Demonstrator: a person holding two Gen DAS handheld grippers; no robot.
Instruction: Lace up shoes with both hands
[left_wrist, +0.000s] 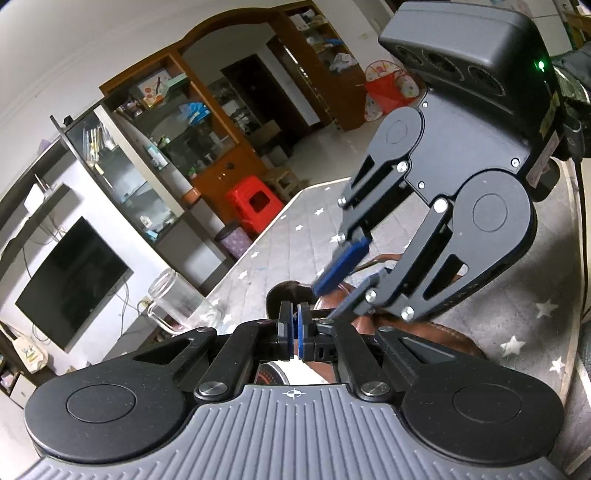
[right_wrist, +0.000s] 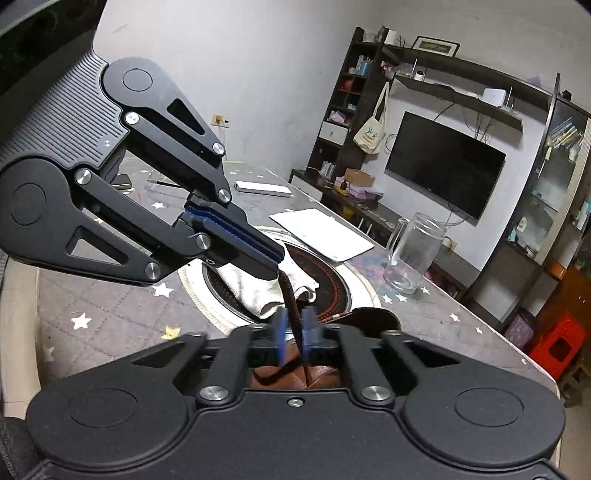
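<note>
A brown leather shoe (left_wrist: 428, 332) (right_wrist: 321, 373) lies on the star-patterned table cover, mostly hidden under both grippers. My left gripper (left_wrist: 295, 328) (right_wrist: 274, 260) is shut on a dark brown lace (right_wrist: 290, 299), which it holds up above the shoe. The lace runs down from its tip, between the blue pads of my right gripper (right_wrist: 294, 332) (left_wrist: 327, 301), to the shoe. The right gripper's pads stand apart on either side of the lace, open, and look motion-blurred. In the left wrist view the right gripper hangs just right of and above the left one.
An empty glass jar (left_wrist: 177, 299) (right_wrist: 413, 254) stands on the table near the far edge. A round cooktop (right_wrist: 332, 280) with a white cloth (right_wrist: 258, 291) sits beyond the shoe, a white sheet (right_wrist: 321, 232) behind it. A red stool (left_wrist: 255, 203) is on the floor.
</note>
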